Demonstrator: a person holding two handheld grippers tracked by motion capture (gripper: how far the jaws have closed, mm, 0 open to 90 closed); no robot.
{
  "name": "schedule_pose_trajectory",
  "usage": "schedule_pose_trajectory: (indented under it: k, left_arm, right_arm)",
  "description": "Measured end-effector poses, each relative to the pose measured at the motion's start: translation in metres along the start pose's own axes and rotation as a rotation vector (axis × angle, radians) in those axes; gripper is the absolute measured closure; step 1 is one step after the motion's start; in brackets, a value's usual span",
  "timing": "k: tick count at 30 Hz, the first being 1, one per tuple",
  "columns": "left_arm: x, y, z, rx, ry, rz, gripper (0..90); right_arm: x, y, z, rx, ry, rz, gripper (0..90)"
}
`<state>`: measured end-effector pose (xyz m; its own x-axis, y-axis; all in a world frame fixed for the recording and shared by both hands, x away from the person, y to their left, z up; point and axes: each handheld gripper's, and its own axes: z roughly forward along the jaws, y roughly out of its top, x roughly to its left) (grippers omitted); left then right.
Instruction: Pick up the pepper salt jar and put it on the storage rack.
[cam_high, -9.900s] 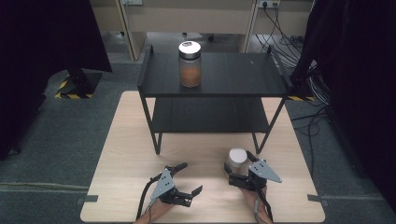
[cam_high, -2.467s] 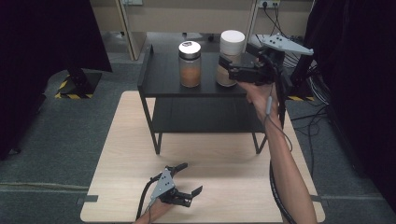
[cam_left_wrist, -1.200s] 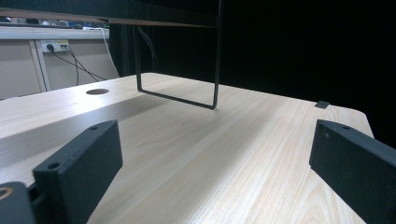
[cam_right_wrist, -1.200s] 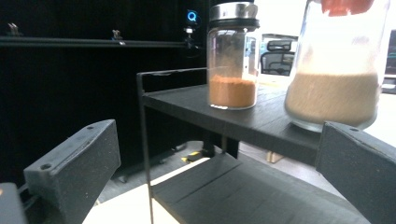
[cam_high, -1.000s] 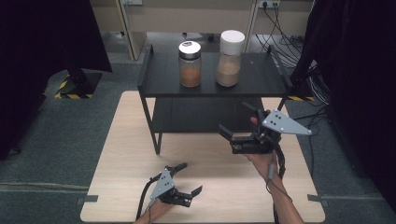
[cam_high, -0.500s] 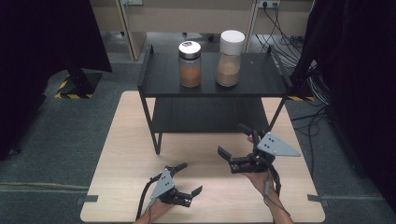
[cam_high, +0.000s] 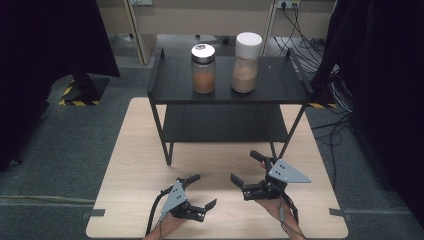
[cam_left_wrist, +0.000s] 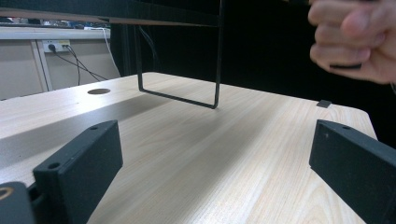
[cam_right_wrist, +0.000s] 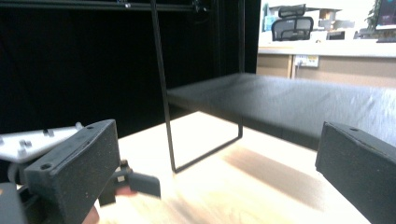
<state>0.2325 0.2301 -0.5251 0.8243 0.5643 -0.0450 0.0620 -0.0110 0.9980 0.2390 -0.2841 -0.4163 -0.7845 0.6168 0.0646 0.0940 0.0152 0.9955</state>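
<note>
Two jars on the top shelf of the black rack (cam_high: 280, 85), toward its near edge: the white-lidded jar (cam_high: 246, 62) right, the silver-lidded jar (cam_high: 203, 68) just left of it, close but apart. Bare shelf to the right of the white-lidded jar, out to the raised side rail; lower shelf bare across its width. Rack at the far half of the bench (cam_high: 125, 165), legs set in from the left and right edges. Right hand-held gripper (cam_high: 247, 168) low over the near right of the bench, jaws spread wide, nothing between them, well apart from the jars. Left hand-held gripper (cam_high: 202, 190) near the front edge, jaws likewise spread and empty, just left of the right one. Open wood between both and the rack's near legs.
</note>
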Motion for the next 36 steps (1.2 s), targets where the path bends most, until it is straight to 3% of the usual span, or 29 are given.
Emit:
schedule_pose_trajectory:
  k: [7, 11, 17, 21, 27, 36]
  left_arm:
    - [0.000, 0.000, 0.000, 0.000, 0.001, 0.000, 2.3]
    - [0.000, 0.000, 0.000, 0.000, 0.001, 0.000, 2.3]
    - [0.000, 0.000, 0.000, 0.000, 0.001, 0.001, 2.3]
    - [0.000, 0.000, 0.000, 0.000, 0.001, 0.003, 2.3]
    - [0.000, 0.000, 0.000, 0.000, 0.003, -0.004, 2.3]
    - [0.001, -0.001, -0.001, -0.005, 0.005, -0.016, 2.3]
  right_arm:
    - [0.012, -0.022, 0.001, 0.052, -0.055, -0.056, 0.2]
    - [0.007, -0.039, -0.002, 0.035, -0.019, -0.030, 0.2]
    - [0.013, -0.054, -0.003, 0.047, -0.028, -0.028, 0.3]
    - [0.019, -0.057, 0.002, 0.088, -0.032, -0.063, 0.3]
    - [0.019, -0.061, 0.003, 0.084, -0.006, -0.071, 0.3]
    - [0.014, -0.070, 0.004, 0.077, 0.001, -0.033, 0.7]
